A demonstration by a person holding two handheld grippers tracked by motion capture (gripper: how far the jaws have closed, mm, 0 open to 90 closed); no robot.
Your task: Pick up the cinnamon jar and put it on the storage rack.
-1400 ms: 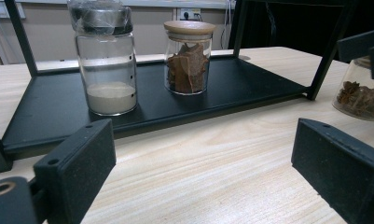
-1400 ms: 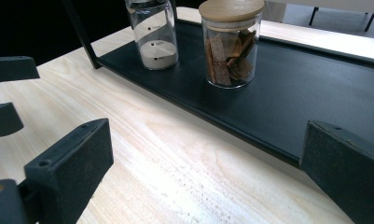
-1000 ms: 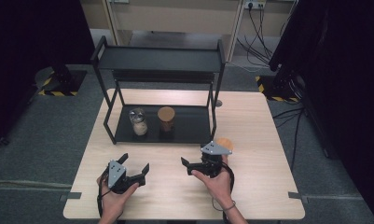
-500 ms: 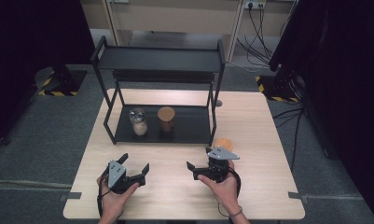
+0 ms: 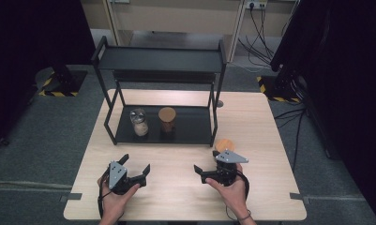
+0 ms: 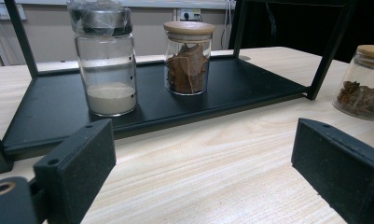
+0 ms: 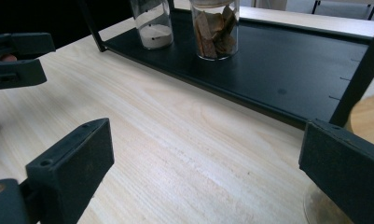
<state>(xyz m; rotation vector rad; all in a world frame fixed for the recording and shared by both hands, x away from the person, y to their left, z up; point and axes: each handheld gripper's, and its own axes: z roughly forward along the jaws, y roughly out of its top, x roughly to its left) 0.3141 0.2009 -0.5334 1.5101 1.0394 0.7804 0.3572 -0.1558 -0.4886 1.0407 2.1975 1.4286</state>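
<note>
The star anise jar is mostly hidden in the high view, tucked right behind the right gripper, and its wooden lid is cut off at the edge of that gripper's own view. From the left gripper it sits ahead and off to the right on the surface. Both grippers hover with jaws spread wide, holding nothing. Ahead of them, on the black shelf, stand a jar with white powder and a jar of brown bark pieces; the powder jar's top is wrapped and hard to read.
</note>
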